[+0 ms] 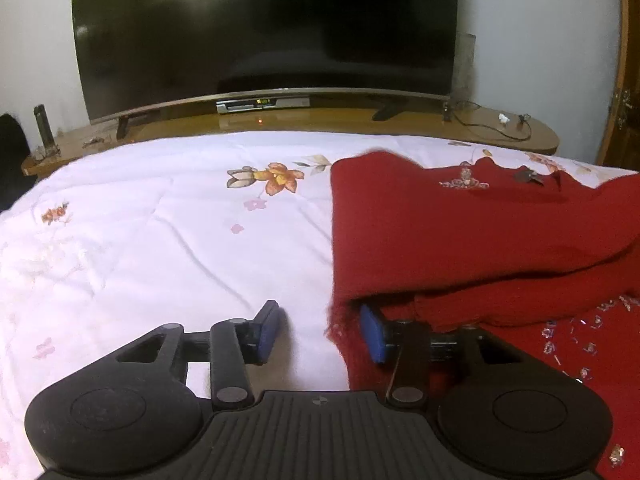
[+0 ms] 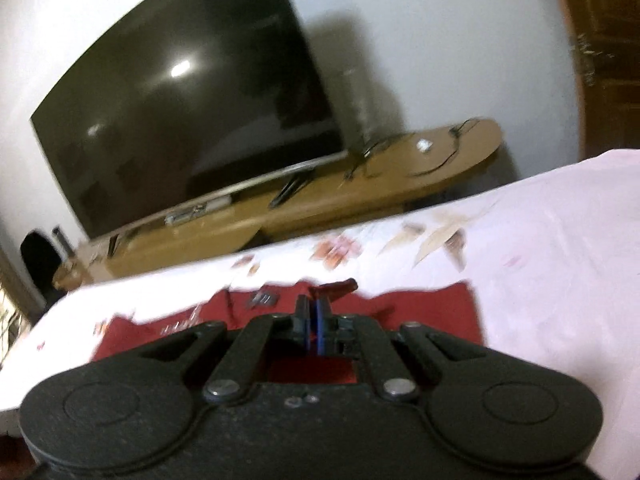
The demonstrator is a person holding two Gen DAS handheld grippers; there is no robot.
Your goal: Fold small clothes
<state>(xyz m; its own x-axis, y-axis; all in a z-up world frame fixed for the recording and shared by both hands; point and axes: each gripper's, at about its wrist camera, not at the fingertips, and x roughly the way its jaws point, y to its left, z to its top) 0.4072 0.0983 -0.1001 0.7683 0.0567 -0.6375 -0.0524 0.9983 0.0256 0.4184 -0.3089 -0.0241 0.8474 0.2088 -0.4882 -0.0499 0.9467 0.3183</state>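
A red knitted garment (image 1: 460,232) with bead trim lies on the right half of a white floral bedsheet (image 1: 160,240). My left gripper (image 1: 320,332) is open at the garment's near left edge; its right finger sits under a raised red fold, its left finger rests on the bare sheet. In the blurred right wrist view my right gripper (image 2: 314,312) is shut on a bit of the red garment (image 2: 420,304), with a red tip (image 2: 338,287) sticking out past the fingertips. The cloth spreads out on the sheet below.
A large dark TV (image 1: 264,28) stands on a wooden console (image 1: 300,120) beyond the bed's far edge, with a set-top box (image 1: 260,105) and cables on it. A wooden door (image 1: 624,80) is at the right.
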